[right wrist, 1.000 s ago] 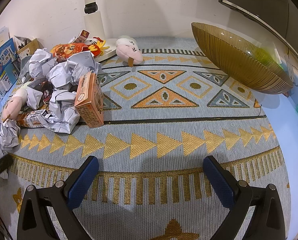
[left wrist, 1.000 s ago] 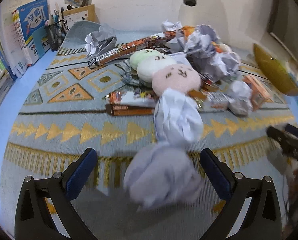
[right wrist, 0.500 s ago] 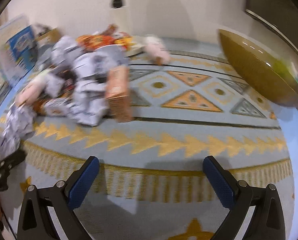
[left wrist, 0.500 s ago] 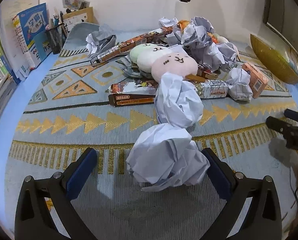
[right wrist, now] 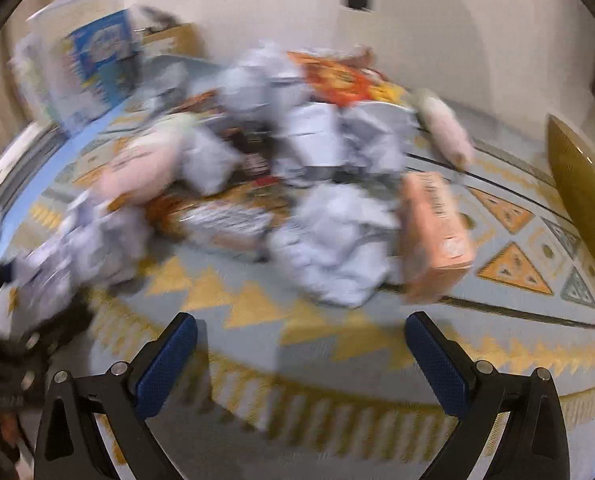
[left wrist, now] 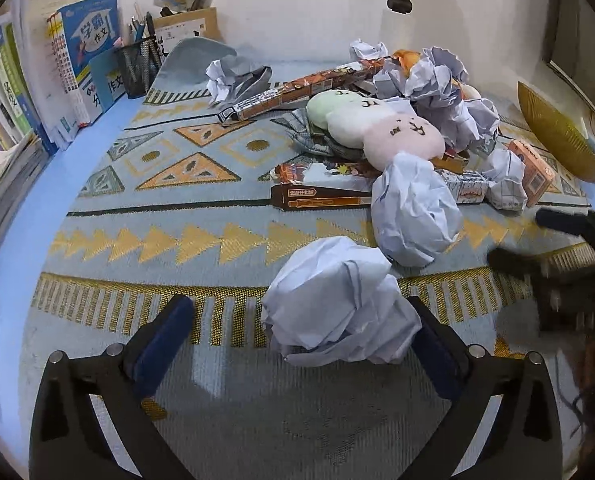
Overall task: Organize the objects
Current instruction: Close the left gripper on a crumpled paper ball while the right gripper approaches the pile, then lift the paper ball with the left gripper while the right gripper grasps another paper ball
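A crumpled white paper ball (left wrist: pixel 337 300) lies on the patterned mat (left wrist: pixel 177 240) between the fingers of my left gripper (left wrist: pixel 301 340), nearer the right finger. The gripper is open and not closed on it. A second paper ball (left wrist: pixel 413 208) lies just behind. Further back is a pile of paper balls, plush toys (left wrist: pixel 401 136) and snack boxes. My right gripper (right wrist: pixel 301 356) is open and empty above the mat, facing the same pile (right wrist: pixel 317 168) in a blurred view. An orange box (right wrist: pixel 437 236) stands to the pile's right.
Books (left wrist: pixel 77 60) and a mesh pen holder (left wrist: pixel 137 64) stand along the left edge. A large amber bowl (left wrist: pixel 557 136) leans at the right, and shows in the right wrist view (right wrist: pixel 585 200). The right gripper shows at the left wrist view's right edge (left wrist: pixel 569 248).
The near paper ball, blurred a second ago, has settled on the mat between my left fingers. My right gripper has swung left toward the pile; its view is now motion-blurred.
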`<state>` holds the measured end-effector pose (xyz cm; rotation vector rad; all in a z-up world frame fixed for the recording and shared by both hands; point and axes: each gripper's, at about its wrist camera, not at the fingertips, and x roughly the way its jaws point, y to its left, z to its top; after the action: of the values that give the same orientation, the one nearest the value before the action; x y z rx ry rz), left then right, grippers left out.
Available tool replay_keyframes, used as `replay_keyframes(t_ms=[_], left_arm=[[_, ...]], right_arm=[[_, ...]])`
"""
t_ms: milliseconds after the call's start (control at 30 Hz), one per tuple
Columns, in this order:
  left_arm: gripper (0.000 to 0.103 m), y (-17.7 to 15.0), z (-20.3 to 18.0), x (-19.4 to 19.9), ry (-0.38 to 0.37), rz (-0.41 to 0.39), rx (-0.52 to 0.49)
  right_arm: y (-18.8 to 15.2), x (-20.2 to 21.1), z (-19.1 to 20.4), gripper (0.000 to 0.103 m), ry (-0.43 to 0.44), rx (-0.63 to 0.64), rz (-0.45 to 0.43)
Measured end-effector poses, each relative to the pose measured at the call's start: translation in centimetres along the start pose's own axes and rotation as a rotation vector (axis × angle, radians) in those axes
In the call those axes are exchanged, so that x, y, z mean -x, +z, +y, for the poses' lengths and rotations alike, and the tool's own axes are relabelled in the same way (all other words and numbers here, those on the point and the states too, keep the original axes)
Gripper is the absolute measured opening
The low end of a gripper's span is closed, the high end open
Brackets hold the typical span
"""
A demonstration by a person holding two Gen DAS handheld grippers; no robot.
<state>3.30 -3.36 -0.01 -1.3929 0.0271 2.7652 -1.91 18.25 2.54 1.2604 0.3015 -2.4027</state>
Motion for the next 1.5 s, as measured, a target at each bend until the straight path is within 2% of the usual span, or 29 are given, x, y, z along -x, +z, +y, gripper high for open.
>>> replay_keyframes(t_ms=[133,467,500,533,600,667,700,833,1033,1167,1200,1233,1267,1400,1500], left_arm=[[0.103,0.0,-0.1,0.1,0.001,-0.001,0.001],[0.103,-0.2,0.2,0.3,0.002,-0.008,0.008],[0.103,-0.3,0.1,0.4,0.002,-0.008,0.009],[0.091,-0.3,0.1,0.4,0.001,-0.010,0.013],[0.043,-0.8,-0.3,2.0,-0.001,-0.085,0.001],[0.043,-1.2,-0.8,1.9,-0.037,-0.078,-0.028],[0.043,-1.3,-1.0,2.2,-0.027,-0.083,-0.027],[0.043,-0.6,-0.2,2.1,-0.076,-0.059,0.042],[0.043,2.2,1.5,2.7,-0.058,-0.080,0.119],[0.043,4.4,1.4,3.2,-0.064,-0.105,0.132],[0.043,5.0,1.3,3.3,-0.060,-0.112,0.130],[0.043,5.5,1.0,3.3,-0.056,-0.120,0.128],[0.043,5.9,0.7,3.2,-0.054,-0.123,0.124],[0.044,6.7,0.0,3.4,-0.060,-0.131,0.128],[0.045,6.4,-0.3,3.4,-0.046,-0.129,0.117]], right_arm=[[1.0,-0.8,-1.6,0.103,-0.018,-0.023,-0.016],[3.3,-2.2,-1.5,0.103,0.001,-0.010,-0.017],[3.3,-2.1,-1.5,0.099,0.000,-0.010,-0.022],[3.1,-1.6,-1.6,0.079,-0.005,-0.012,-0.043],[2.6,-0.9,-1.7,0.076,0.033,-0.017,-0.063],[2.1,-0.4,-1.1,0.075,0.053,-0.006,-0.067],[2.0,-0.2,-1.1,0.075,0.054,-0.012,-0.073],[2.2,0.3,-2.1,0.074,0.114,-0.057,-0.070],[2.5,2.1,-4.4,0.070,0.260,-0.136,-0.098],[3.1,3.2,-5.2,0.058,0.318,-0.149,-0.130],[3.3,3.5,-5.4,0.056,0.318,-0.142,-0.134],[3.4,3.6,-5.5,0.048,0.304,-0.127,-0.131],[3.5,3.5,-5.5,0.046,0.290,-0.115,-0.128],[2.2,2.8,-6.0,0.046,0.338,-0.111,-0.084],[1.1,2.8,-5.7,0.058,0.357,-0.121,-0.063]])
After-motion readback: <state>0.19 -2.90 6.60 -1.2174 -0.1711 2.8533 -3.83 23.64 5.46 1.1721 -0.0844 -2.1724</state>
